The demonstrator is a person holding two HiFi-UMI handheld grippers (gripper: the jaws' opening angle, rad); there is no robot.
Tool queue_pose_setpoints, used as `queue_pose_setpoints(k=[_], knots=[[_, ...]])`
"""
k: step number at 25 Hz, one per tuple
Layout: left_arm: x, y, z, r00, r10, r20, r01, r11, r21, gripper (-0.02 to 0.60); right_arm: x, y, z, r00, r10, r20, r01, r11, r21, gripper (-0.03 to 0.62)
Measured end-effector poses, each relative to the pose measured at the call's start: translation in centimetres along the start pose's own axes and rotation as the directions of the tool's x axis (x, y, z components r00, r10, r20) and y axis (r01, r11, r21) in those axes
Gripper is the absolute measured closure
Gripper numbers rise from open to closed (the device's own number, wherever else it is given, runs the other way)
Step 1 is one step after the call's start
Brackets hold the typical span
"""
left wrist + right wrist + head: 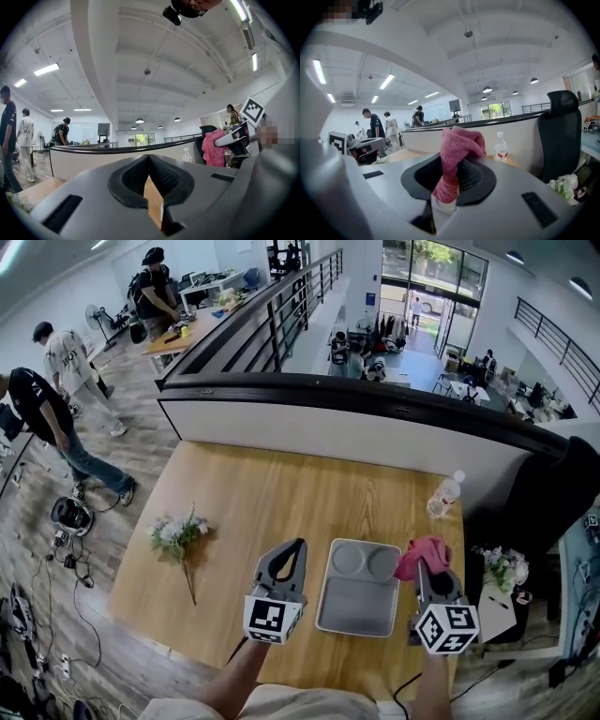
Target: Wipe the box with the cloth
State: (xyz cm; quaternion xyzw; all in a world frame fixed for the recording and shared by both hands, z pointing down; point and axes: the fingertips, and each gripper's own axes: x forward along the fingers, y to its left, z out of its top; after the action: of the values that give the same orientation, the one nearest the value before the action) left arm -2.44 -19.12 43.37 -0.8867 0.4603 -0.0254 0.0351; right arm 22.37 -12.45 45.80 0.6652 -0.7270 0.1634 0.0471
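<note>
The box is a grey compartment tray [360,604] lying flat on the wooden table, between my two grippers. My right gripper [421,565] is to its right, shut on a pink cloth [422,555] that bunches above the jaws; in the right gripper view the pink cloth [457,154] stands up out of the closed jaws. My left gripper [300,545] is just left of the tray, jaws shut with nothing between them; in the left gripper view its tips [148,157] meet, pointing level over the table.
A bunch of white flowers [179,534] lies on the table at the left. A water bottle [444,494] stands at the far right corner. A black-railed low wall [375,399] backs the table. A black chair [560,136] and several people stand around.
</note>
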Motion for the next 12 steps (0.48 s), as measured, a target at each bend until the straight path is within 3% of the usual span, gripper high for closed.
queue_pose_setpoints(k=[12], knots=[[0.0,0.8,3.0,0.998,-0.001,0.069,-0.001,1.000,0.028,0.568,-0.8,1.2,5.8,0.980,-0.021,0.199,0.047,0.990,-0.129,0.508]])
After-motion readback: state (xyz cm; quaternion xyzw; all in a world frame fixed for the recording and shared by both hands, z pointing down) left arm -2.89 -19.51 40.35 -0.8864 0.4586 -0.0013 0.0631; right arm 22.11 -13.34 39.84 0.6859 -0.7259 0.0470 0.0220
